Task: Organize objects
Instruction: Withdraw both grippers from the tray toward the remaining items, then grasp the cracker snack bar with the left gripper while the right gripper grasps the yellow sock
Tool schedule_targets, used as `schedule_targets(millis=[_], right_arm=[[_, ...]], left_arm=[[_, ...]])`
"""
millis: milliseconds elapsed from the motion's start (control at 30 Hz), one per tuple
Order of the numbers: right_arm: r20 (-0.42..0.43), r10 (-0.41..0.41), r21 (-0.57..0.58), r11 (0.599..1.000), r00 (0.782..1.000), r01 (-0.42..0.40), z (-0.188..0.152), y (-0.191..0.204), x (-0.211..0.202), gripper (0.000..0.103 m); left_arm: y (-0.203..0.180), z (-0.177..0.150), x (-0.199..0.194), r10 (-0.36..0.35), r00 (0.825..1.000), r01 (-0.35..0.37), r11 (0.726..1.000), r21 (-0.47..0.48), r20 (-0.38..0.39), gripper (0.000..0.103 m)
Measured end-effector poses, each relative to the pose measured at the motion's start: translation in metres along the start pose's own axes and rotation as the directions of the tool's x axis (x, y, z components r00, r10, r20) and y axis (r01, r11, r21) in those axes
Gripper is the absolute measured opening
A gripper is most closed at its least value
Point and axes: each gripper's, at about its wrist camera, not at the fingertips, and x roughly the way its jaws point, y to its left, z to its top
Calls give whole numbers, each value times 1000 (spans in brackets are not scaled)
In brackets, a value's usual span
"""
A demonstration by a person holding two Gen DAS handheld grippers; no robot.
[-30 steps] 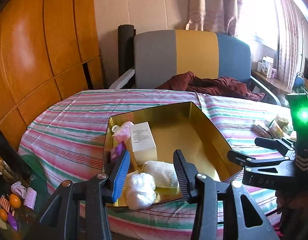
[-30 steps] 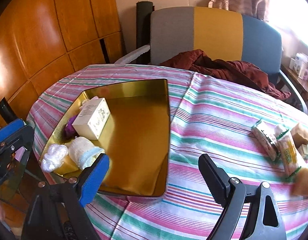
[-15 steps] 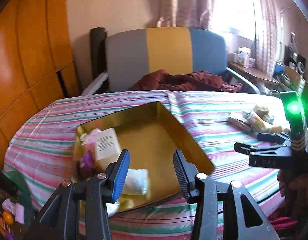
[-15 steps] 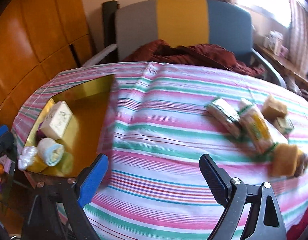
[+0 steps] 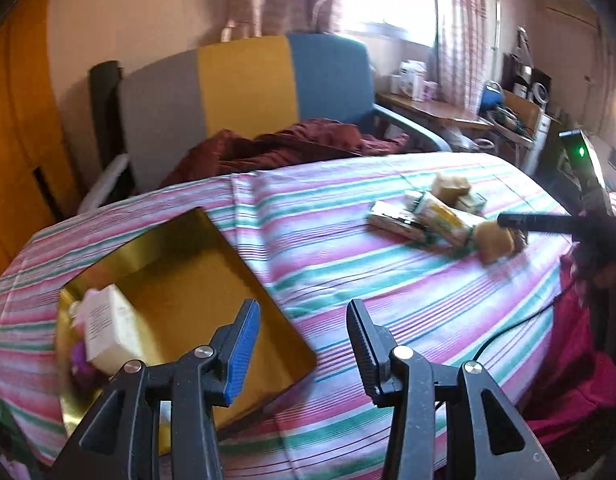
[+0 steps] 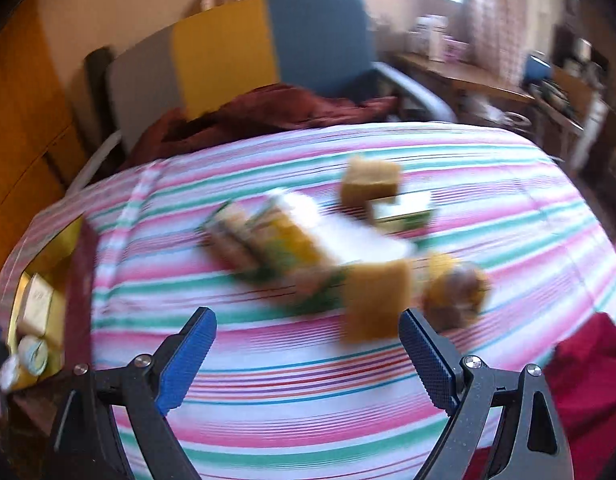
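tan block just ahead, right hand-held gripper agape

Between the gold tray at the lower left of the left view and the pile of packets at the right lies a broad band of bare striped cloth on the bench, wide enough for tongs to pass. The tray's far half is bare; its near left corner is crowded by a white box and small things too blurred to name. In the right view, the right tongs stand spread with bare cloth between them. Just ahead, a tan block and a round brown lump bar the way, with the blurred packets packed behind. A chair with red cloth closes the far edge.
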Motion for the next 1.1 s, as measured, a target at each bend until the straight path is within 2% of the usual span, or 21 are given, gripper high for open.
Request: schedule_targets(millis=[200,367,533,733,833,967,1033,1100], right_arm=[[-2,-124,102,987,992,124,8,-65,8,94],[-9,-163,231,960,987,161,4,-113,16,94],[-51,-134,306,941,990,143,0,-135,28,94],[-47,-45,333,941,998,58,-1,-133,34,94],[-55,4,364,931,998,16,-2,-134,41,94],[-62,17,371,928,998,8,-3,-132,44,94],[-56,15,366,930,998,6,-2,-130,44,94],[-52,10,359,933,999,9,-1,-129,44,94]], left_arm=[[-26,24,25,-124,991,123,992,-11,-49,45],[-51,43,54,-231,967,227,972,-56,-105,45],[-77,53,87,-304,935,290,952,-98,-182,45],[-104,66,133,-391,883,353,918,-182,-260,45],[-113,74,149,-419,865,369,904,-218,-275,45],[-121,86,170,-453,846,383,883,-271,-282,45],[-125,89,181,-453,843,370,880,-297,-289,46],[-130,92,193,-474,828,373,864,-338,-300,49]])
